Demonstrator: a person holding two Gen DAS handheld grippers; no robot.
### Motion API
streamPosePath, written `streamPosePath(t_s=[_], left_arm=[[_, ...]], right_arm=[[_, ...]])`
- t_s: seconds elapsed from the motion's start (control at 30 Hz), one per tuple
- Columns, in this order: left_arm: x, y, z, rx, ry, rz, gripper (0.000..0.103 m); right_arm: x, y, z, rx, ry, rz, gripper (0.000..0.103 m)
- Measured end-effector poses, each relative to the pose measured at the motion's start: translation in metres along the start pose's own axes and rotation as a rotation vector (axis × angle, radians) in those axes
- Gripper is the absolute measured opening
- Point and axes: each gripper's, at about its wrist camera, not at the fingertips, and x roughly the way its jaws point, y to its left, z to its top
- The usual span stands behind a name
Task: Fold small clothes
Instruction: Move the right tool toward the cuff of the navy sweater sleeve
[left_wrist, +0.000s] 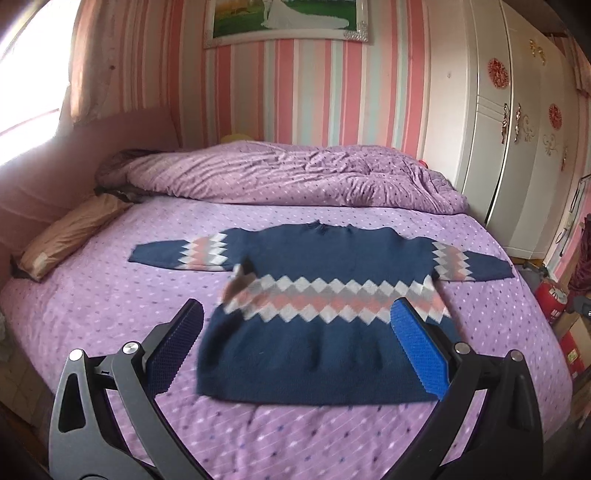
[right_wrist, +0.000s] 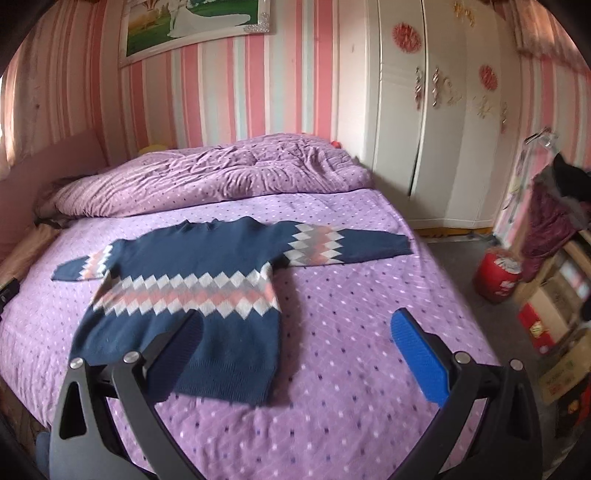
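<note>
Grippers first: the left gripper and right gripper hover spread wide, holding nothing, likely poised to reach. One sweater lies flat mid-frame on the bed, both sleeves stretched sideways, seemingly laid out for folding. One rumpled quilt sits above it.

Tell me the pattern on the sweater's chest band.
White, grey and pink diamonds across the navy sweater, clearest in the left wrist view.
</note>
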Motion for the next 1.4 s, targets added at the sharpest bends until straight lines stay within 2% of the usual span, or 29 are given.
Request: streamPosePath(t_s=[0.07, 0.33, 0.47, 0.77, 0.9, 1.07, 1.2, 1.4], left_arm=[[0.019, -0.014, 0.005, 0.008, 0.014, -0.007, 0.1], [0.108, -0.074, 0.02, 0.029, 0.037, 0.01, 0.1], [0.149, -0.109, 0.023, 0.043, 0.046, -0.007, 0.1], [0.223, -0.192, 0.017, 0.114, 0.041, -0.019, 0.1], [0.255, -0.225, 0.014, 0.126, 0.032, -0.027, 0.1], [0.291, -0.252, 0.013, 0.136, 0.042, -0.03, 0.1], [0.31, -0.26, 0.009, 0.129, 0.051, -0.02, 0.1], [0.334, -0.268, 0.002, 0.116, 0.061, 0.0, 0.1]], right_arm=[[0.025, -0.018, 0.009, 0.03, 0.014, -0.013, 0.102], [0.122, -0.078, 0.038, 0.03, 0.059, -0.094, 0.102], [0.172, -0.109, 0.052, 0.031, 0.078, -0.129, 0.102], [0.296, -0.196, 0.082, 0.08, 0.105, -0.089, 0.102], [0.345, -0.227, 0.091, 0.059, 0.113, -0.104, 0.102], [0.397, -0.25, 0.096, 0.045, 0.137, -0.128, 0.102], [0.433, -0.265, 0.096, 0.061, 0.148, -0.125, 0.102], [0.498, -0.29, 0.093, 0.104, 0.227, -0.101, 0.101]])
